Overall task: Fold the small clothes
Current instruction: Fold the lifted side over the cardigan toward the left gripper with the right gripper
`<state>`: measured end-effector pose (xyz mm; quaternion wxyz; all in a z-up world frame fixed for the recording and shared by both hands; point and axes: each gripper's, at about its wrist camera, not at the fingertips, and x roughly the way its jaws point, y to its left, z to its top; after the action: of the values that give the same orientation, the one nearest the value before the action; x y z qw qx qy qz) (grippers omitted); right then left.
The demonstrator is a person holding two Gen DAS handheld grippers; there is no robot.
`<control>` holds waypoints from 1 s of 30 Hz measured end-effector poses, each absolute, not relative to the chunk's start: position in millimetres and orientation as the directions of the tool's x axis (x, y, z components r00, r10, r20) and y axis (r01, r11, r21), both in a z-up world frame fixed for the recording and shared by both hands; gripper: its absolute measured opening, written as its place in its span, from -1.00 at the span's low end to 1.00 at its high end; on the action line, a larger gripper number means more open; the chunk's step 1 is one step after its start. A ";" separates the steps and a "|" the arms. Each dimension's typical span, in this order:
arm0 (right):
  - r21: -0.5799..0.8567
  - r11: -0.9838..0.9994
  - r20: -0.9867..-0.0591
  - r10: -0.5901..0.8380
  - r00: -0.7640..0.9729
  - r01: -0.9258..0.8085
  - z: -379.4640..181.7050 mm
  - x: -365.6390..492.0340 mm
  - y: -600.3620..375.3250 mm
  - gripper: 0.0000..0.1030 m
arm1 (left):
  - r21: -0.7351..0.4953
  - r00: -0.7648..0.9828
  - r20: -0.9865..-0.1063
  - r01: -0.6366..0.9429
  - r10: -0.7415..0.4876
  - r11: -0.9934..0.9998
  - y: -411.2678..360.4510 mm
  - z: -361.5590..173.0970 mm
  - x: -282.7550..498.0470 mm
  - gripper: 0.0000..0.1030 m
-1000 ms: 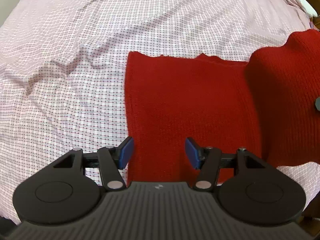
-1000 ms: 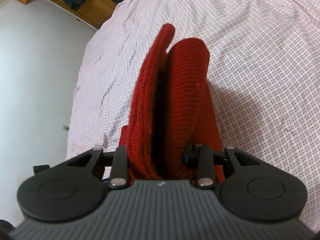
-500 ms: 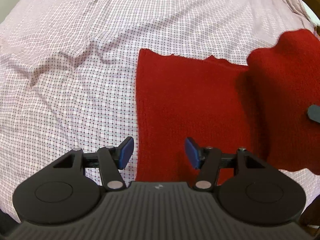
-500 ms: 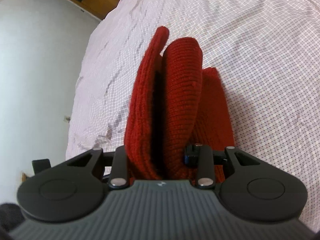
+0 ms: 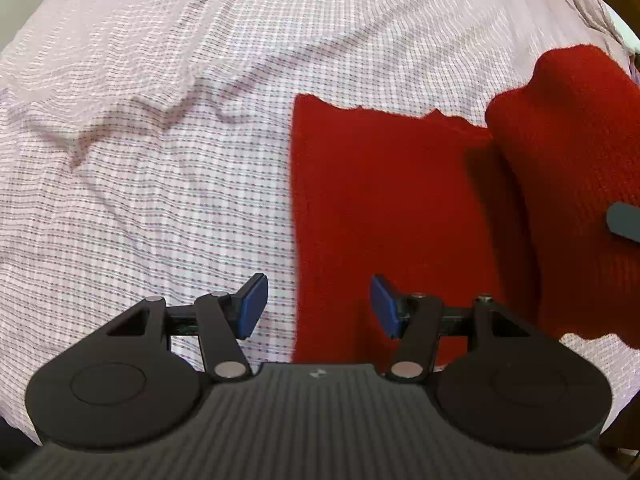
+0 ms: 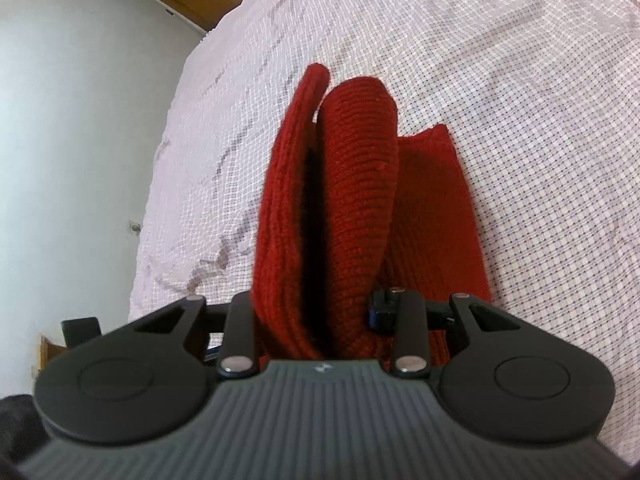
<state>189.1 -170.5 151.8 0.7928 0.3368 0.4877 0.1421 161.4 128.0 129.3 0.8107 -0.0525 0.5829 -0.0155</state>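
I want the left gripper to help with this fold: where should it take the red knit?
Probably the flat layer's straight side edge on the red knit, near the open left gripper. Come from the bare checked sheet side, low, one jaw sliding under. The right gripper holds the raised part.

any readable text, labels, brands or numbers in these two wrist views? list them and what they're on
No readable words or numbers in either view.
Small pale emblem on the ribbed grey body of the left tool: a mark, not letters, too small to read.
Same emblem on the right tool: too small to read.
Red knitted garment and pink checked bedsheet: no label showing.
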 end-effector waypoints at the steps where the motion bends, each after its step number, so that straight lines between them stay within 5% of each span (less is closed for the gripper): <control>1: 0.675 0.731 -0.676 0.557 0.482 0.102 151.3 189.7 -167.4 -0.30 | -0.098 0.327 -0.942 -0.043 -0.079 0.994 130.9 130.1 160.2 0.22; 24: 0.603 0.797 -0.745 0.541 0.390 0.047 121.5 207.8 -73.4 -0.30 | -0.100 0.387 -0.921 -0.134 -0.041 0.986 176.3 118.5 131.3 0.22; 30: 0.567 0.823 -0.768 0.519 0.376 0.022 119.2 209.0 -57.2 -0.11 | -0.110 0.393 -0.918 -0.141 -0.047 0.984 178.4 122.3 131.5 0.22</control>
<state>209.0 -57.2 119.2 0.7902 0.2524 0.5359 0.1572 131.5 178.4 122.3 0.8301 -0.0851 0.5503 0.0283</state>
